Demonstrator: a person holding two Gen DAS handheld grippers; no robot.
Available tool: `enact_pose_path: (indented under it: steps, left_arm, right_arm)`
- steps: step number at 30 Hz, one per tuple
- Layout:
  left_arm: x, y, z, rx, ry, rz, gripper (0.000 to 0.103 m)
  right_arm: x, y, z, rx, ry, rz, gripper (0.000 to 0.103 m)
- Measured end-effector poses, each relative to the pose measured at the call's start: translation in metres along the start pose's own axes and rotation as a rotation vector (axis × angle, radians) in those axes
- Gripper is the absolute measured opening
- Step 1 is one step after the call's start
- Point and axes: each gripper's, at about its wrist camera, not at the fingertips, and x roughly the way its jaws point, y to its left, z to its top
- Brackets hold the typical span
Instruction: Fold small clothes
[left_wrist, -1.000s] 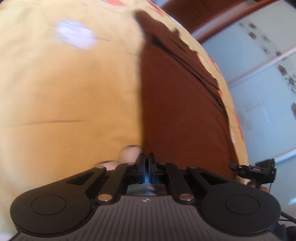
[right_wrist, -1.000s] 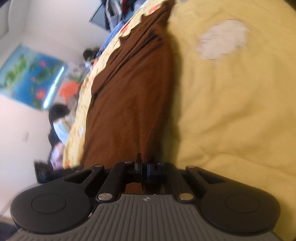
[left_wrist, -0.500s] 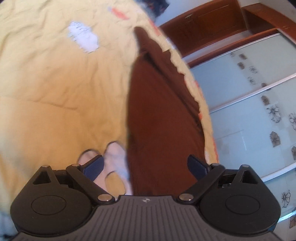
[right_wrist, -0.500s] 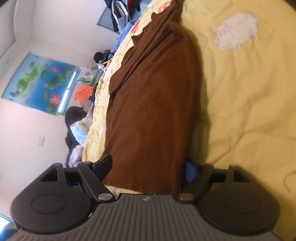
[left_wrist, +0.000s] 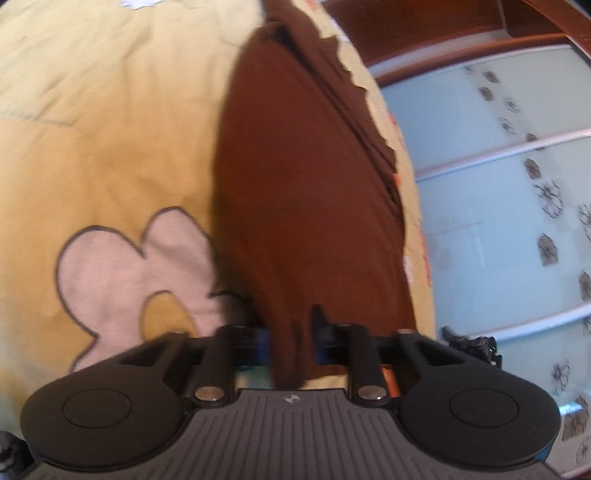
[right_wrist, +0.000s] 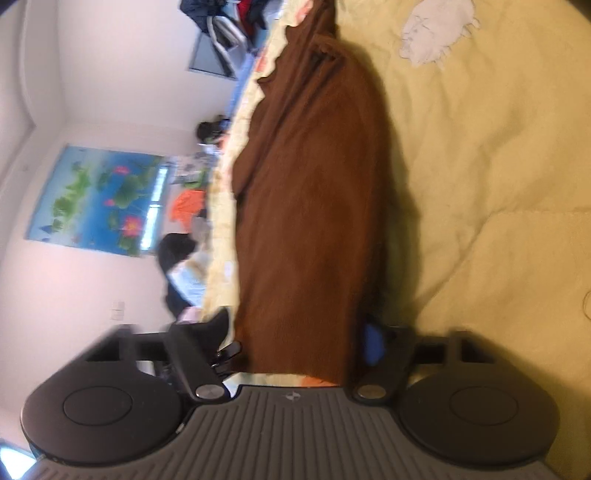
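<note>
Left wrist view: left gripper (left_wrist: 291, 341) pinches the brown garment's (left_wrist: 306, 192) near edge; right gripper (right_wrist: 295, 339) is closing around its other end. Ahead lies yellow quilt (left_wrist: 103, 122). Probably regripping; next, lift and fold together.

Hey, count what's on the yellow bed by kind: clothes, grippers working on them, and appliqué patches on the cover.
Brown garment: 1
Grippers, left gripper and right gripper: 2
Pale patches sewn on the yellow cover, a pink flower patch and a white patch: 2
Total: 5
</note>
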Motion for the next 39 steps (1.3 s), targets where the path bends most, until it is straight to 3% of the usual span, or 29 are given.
enact_pose_path:
  steps: [2, 4, 6, 8, 11, 12, 13, 16, 18, 20, 21, 22, 23, 24, 26, 28, 30, 33, 36, 39]
  left_arm:
    - [-0.002, -0.006, 0.0, 0.038, -0.018, 0.037, 0.005]
    - [-0.015, -0.023, -0.001, 0.123, -0.062, 0.057, 0.004]
    - [-0.04, -0.041, -0.002, 0.198, -0.101, 0.009, 0.004]
    - [-0.053, -0.048, -0.003, 0.254, -0.107, 0.07, 0.004]
    - [-0.041, -0.023, -0.005, 0.215, -0.03, 0.177, 0.004]
    - [-0.033, -0.014, -0.005, 0.193, -0.008, 0.203, 0.004]
    - [-0.031, -0.008, -0.005, 0.174, -0.015, 0.181, 0.004]
    - [-0.043, -0.008, 0.005, 0.142, -0.03, 0.179, 0.007]
    - [-0.058, -0.025, 0.017, 0.214, -0.077, 0.244, 0.01]
    - [-0.064, -0.052, 0.034, 0.32, -0.174, 0.375, 0.026]
    - [-0.061, -0.068, 0.041, 0.395, -0.25, 0.427, 0.045]
    - [-0.053, -0.083, 0.048, 0.464, -0.324, 0.451, 0.072]
    - [-0.042, -0.095, 0.055, 0.514, -0.382, 0.451, 0.081]
    - [-0.025, -0.104, 0.064, 0.558, -0.418, 0.428, 0.084]
    - [0.024, -0.118, 0.084, 0.621, -0.4, 0.408, 0.084]
    - [0.075, -0.123, 0.102, 0.658, -0.356, 0.445, 0.083]
    - [0.119, -0.112, 0.118, 0.637, -0.283, 0.537, 0.083]
    - [0.126, -0.092, 0.109, 0.763, -0.334, 0.618, 0.084]
    - [0.103, -0.081, 0.111, 0.76, -0.308, 0.603, 0.085]
    - [0.079, -0.084, 0.138, 0.662, -0.401, 0.573, 0.084]
  right_arm:
    - [0.009, -0.002, 0.0, -0.019, 0.02, -0.086, 0.014]
    - [0.007, 0.002, -0.001, -0.047, 0.001, -0.092, 0.014]
    - [-0.006, 0.018, -0.005, -0.095, -0.027, -0.04, 0.014]
    - [-0.02, 0.028, -0.009, -0.14, -0.037, -0.064, 0.013]
    - [-0.021, 0.004, -0.009, -0.103, 0.0, -0.194, 0.013]
    - [-0.019, -0.004, -0.01, -0.085, 0.004, -0.186, 0.007]
    - [-0.019, -0.007, -0.011, -0.071, 0.004, -0.167, 0.008]
    - [-0.02, 0.001, -0.008, -0.069, -0.008, -0.172, 0.024]
    - [-0.029, 0.016, 0.002, -0.11, -0.063, -0.193, 0.057]
    - [-0.036, 0.039, 0.019, -0.2, -0.166, -0.226, 0.062]
    - [-0.033, 0.052, 0.031, -0.247, -0.207, -0.249, 0.062]
    - [-0.024, 0.064, 0.043, -0.291, -0.245, -0.27, 0.062]
    - [-0.013, 0.073, 0.057, -0.338, -0.271, -0.293, 0.062]
    - [0.005, 0.084, 0.071, -0.392, -0.287, -0.317, 0.062]
    - [0.046, 0.094, 0.102, -0.456, -0.304, -0.348, 0.062]
    - [0.091, 0.094, 0.128, -0.473, -0.267, -0.382, 0.062]
    - [0.132, 0.087, 0.141, -0.518, -0.208, -0.485, 0.061]
    - [0.137, 0.077, 0.133, -0.697, -0.23, -0.525, 0.059]
    - [0.119, 0.065, 0.132, -0.693, -0.228, -0.515, 0.059]
    - [0.119, 0.08, 0.147, -0.646, -0.139, -0.501, 0.064]
